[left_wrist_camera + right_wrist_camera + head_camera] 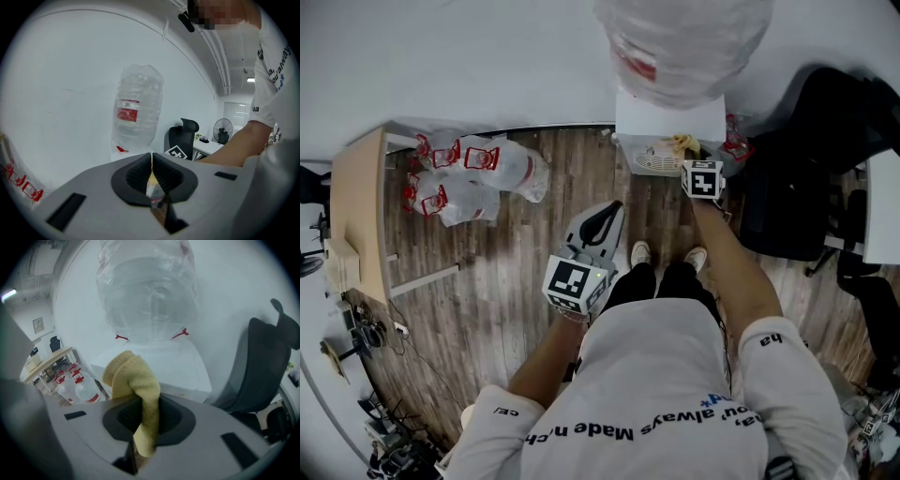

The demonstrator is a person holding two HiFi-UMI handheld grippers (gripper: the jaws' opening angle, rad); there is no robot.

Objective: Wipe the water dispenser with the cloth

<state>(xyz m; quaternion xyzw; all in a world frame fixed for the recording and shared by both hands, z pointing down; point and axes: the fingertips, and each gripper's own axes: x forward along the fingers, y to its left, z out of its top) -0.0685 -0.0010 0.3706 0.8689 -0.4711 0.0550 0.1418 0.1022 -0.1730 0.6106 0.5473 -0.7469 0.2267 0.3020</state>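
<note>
Your right gripper (689, 155) was out in front, jaws clenched on the cloth (680, 142). In the right gripper view the cloth (136, 380) ran down between the two jaws, a folded hump rising above them and a short tail hanging below. It was held right at the upper front of the water dispenser (670, 117), above the white grille; you couldn't tell from any view whether it touched the casing.

Your left gripper (609, 208) was pulled back near your body, well apart from the dispenser. Its jaws were closed together with nothing between them.

As for writing, the upturned bottle (138, 105) on the dispenser carried a red label (128, 111), too blurred to read. Your shirt (675, 394) showed part of a line, "always Made".

The cloth was pale yellow, soft and nubbly like towelling, and doubled over on itself. The dispenser was a plain white box with a flat top (178, 366) under the clear bottle. Empty bottles (473, 173) with red caps lay on the floor to your left.
</note>
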